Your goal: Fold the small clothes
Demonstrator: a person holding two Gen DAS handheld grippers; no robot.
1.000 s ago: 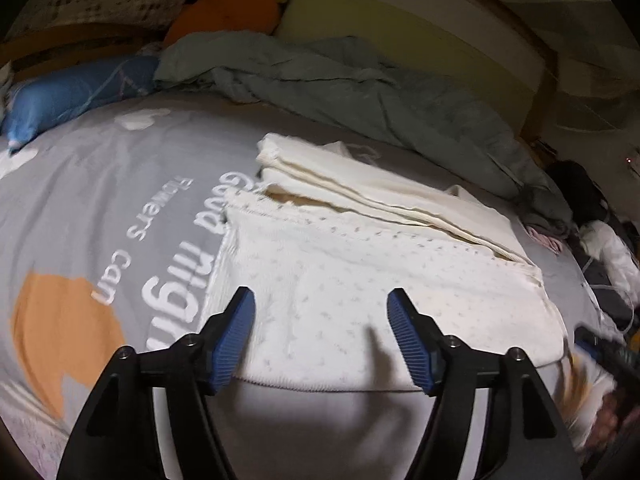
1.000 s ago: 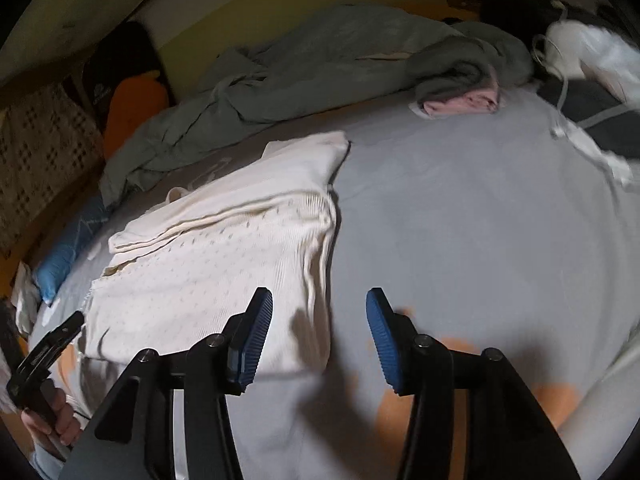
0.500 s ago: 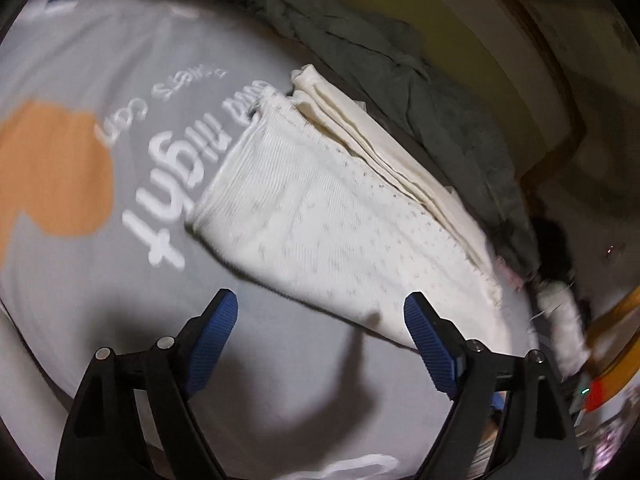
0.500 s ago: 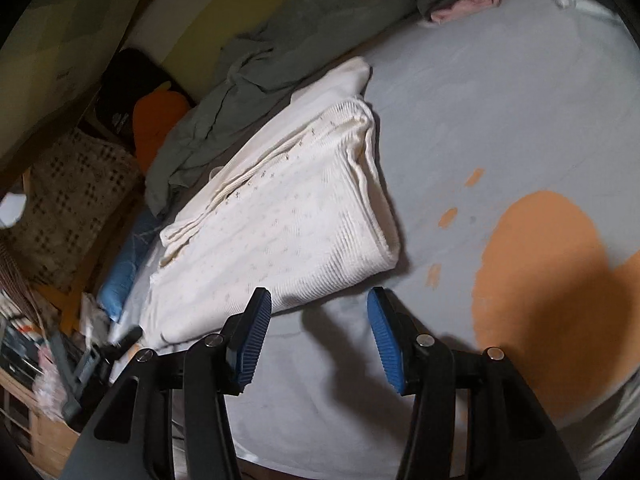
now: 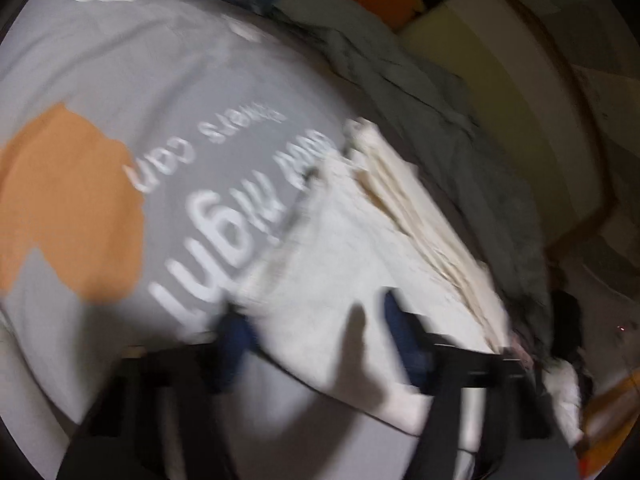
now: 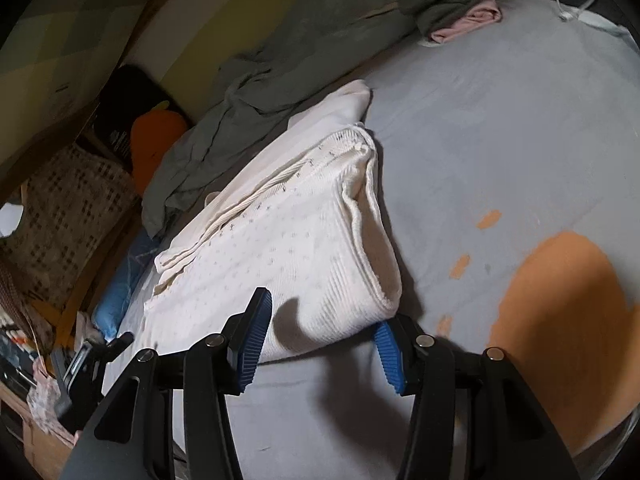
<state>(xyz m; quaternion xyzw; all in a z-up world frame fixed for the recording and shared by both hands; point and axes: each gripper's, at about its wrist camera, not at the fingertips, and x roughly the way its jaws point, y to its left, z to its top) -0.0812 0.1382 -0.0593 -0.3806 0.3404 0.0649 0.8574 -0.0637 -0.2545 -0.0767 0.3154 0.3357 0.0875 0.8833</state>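
A folded cream knitted garment (image 6: 304, 248) with small dots lies on the grey bed sheet (image 6: 500, 140), on top of a plainer cream piece (image 6: 340, 108). My right gripper (image 6: 322, 344) is at its near right corner. The thick folded edge sits between the blue pads (image 6: 256, 332), and the jaws are closing. The left wrist view is blurred. In it my left gripper (image 5: 320, 340) is at the near left edge of the garment (image 5: 360, 260), with cloth between its closing jaws. The pads still stand apart.
A crumpled grey-green blanket (image 6: 304, 52) lies behind the garment, with a pink cloth (image 6: 468, 24) at its right end. An orange cushion (image 6: 154, 140) and a blue pillow (image 6: 120, 292) are at the left. The sheet has orange patches (image 6: 568, 312) and white lettering (image 5: 224, 232).
Both grippers came down and forward onto the garment's near edge. The left jaws widened, then narrowed, and that view rolled. The right jaws narrowed a little around the folded corner.
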